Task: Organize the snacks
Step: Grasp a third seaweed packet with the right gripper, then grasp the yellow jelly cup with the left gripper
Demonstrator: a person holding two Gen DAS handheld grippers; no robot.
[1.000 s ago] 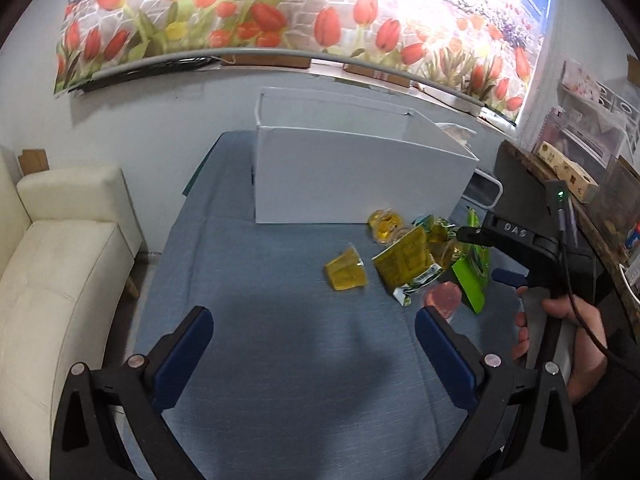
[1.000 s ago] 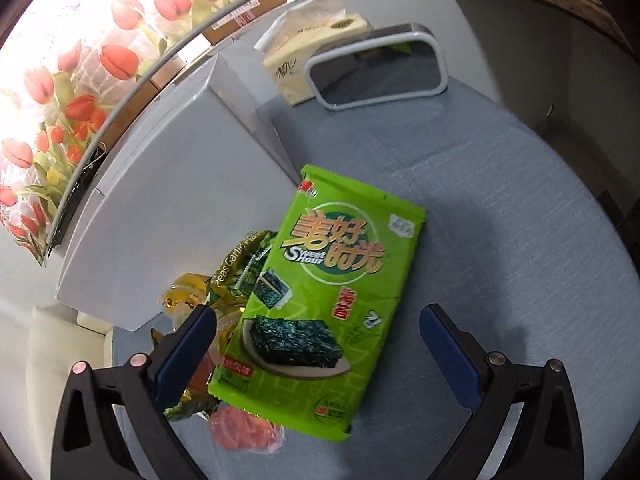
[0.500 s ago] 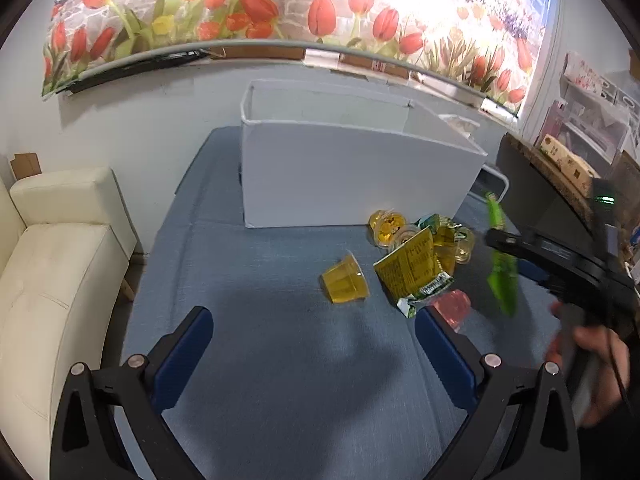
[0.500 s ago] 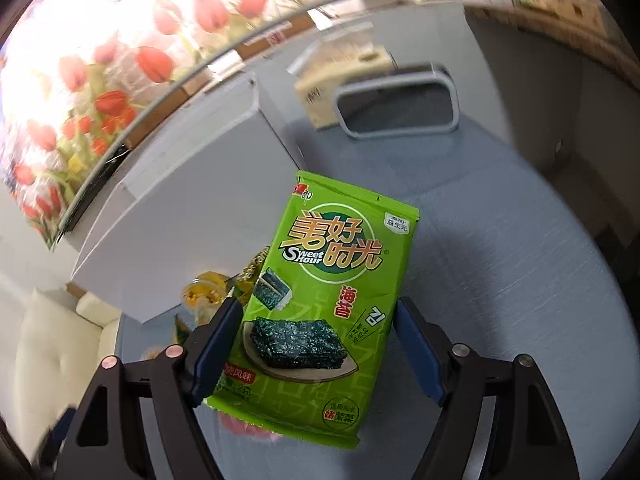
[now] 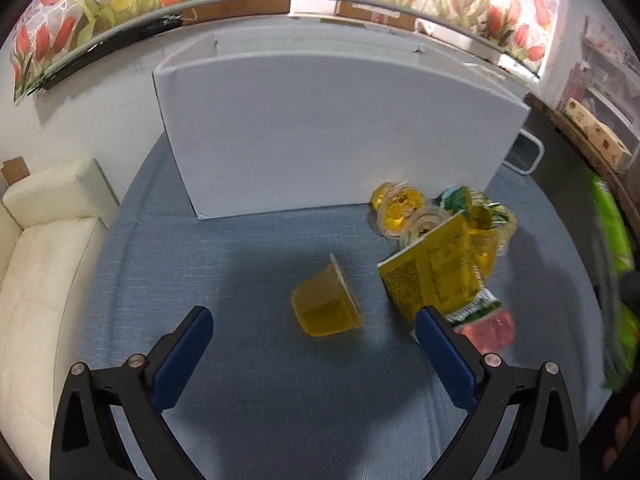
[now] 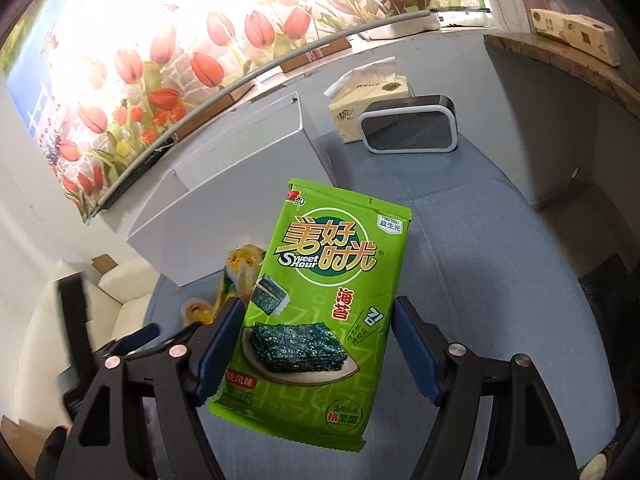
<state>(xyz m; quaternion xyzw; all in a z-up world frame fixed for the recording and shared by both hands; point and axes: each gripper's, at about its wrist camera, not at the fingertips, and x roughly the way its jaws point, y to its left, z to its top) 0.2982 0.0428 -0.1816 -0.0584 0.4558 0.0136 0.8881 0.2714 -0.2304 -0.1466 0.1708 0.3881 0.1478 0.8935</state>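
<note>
Right claw (image 6: 318, 348) closing on the seaweed bag (image 6: 320, 300) edges, left claw (image 5: 314, 344) open, empty; slippery bag may slide out before the box (image 6: 224, 196).

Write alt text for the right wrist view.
The right gripper holds a green seaweed snack bag between its blue fingers, lifted above a blue table, the jaws closing on it. Behind it stand a white box, a tissue pack and a tulip mural.
</note>
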